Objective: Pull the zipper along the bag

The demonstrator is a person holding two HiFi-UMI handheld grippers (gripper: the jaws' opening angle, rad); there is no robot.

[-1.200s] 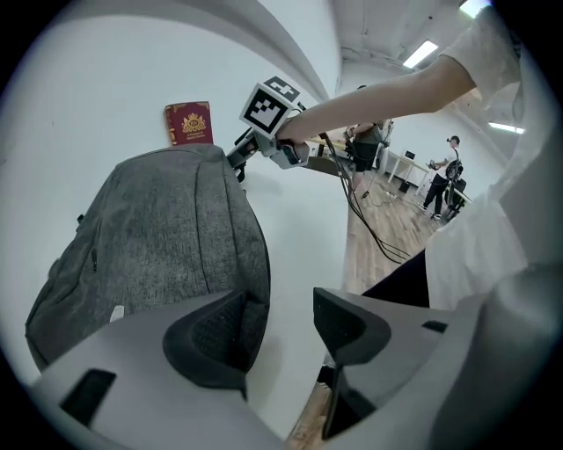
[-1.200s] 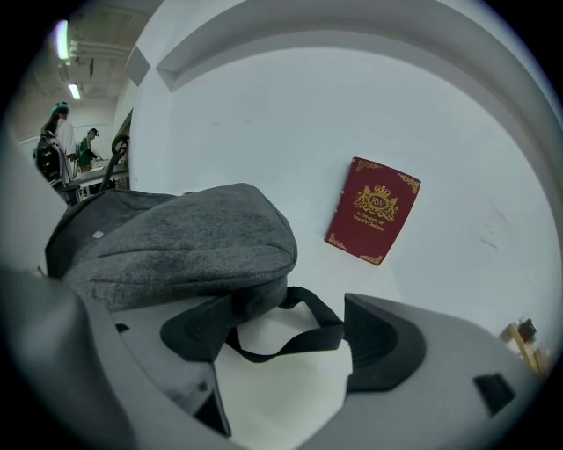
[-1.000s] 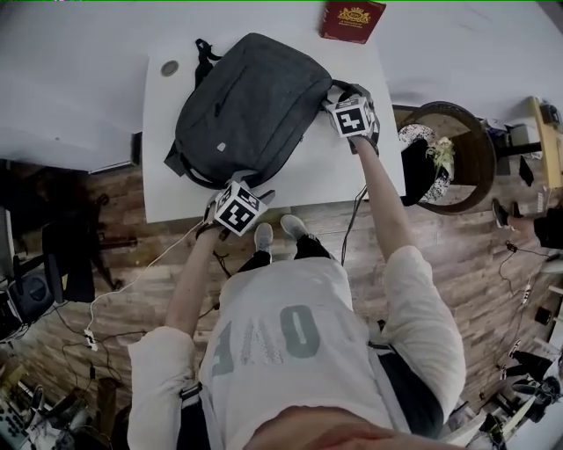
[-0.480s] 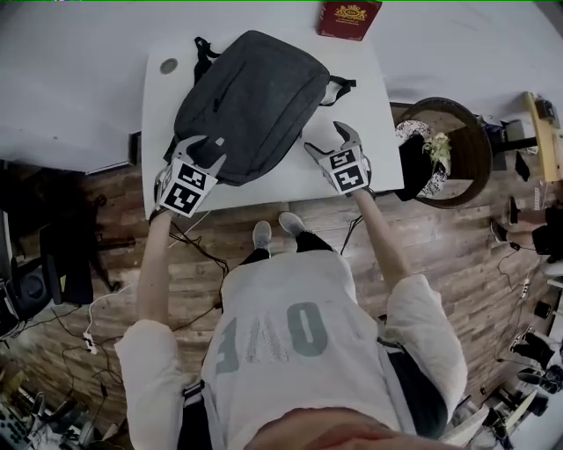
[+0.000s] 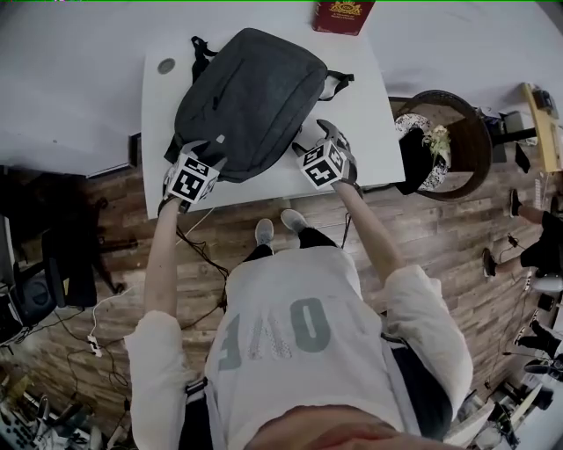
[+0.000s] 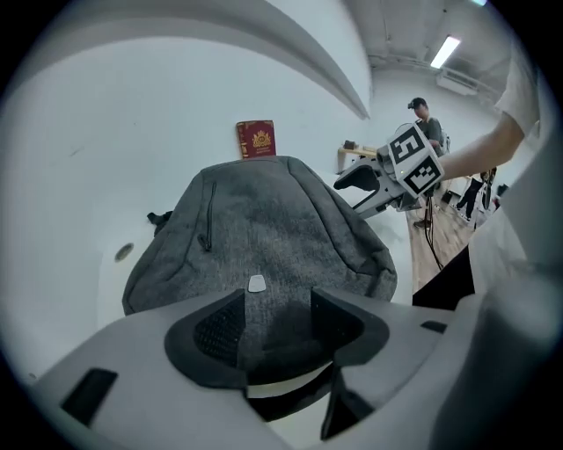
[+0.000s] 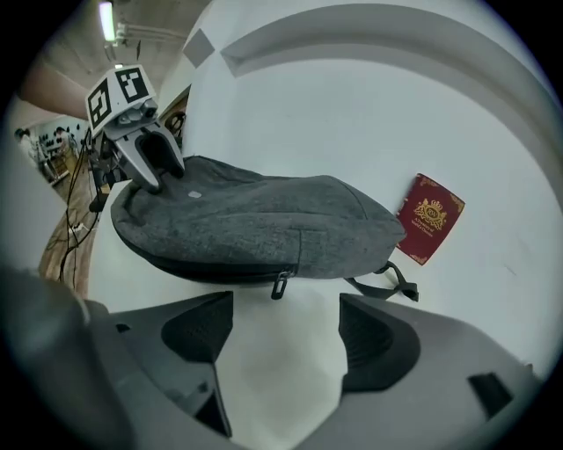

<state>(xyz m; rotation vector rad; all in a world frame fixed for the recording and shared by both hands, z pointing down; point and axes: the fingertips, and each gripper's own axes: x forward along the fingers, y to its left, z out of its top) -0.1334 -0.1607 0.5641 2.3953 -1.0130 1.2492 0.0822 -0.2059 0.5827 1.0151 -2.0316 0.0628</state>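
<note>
A grey backpack [image 5: 251, 97] lies flat on the white table [image 5: 365, 97]. My left gripper [image 5: 204, 151] is at its near left corner. In the left gripper view the jaws [image 6: 277, 321] straddle the bag's near edge [image 6: 264, 255]; they have just been opening, and the pads stand apart from the fabric. My right gripper [image 5: 322, 134] hangs beside the bag's right side, open over bare table [image 7: 286, 330]. The black zipper pull [image 7: 280, 284] dangles from the side seam just ahead of its jaws, untouched. Each view shows the other gripper: left [image 7: 149, 158], right [image 6: 369, 186].
A red booklet [image 5: 343, 16] leans at the table's far edge behind the bag. A round cable hole [image 5: 166, 66] sits at the far left corner. The bag's black straps [image 7: 387, 283] trail at its far end. A round dark stand with a plant [image 5: 444, 145] is right of the table.
The left gripper swung from the bag's near middle out to the left, then in onto the near left corner. The right gripper left the far strap end and came back alongside the bag's right side.
</note>
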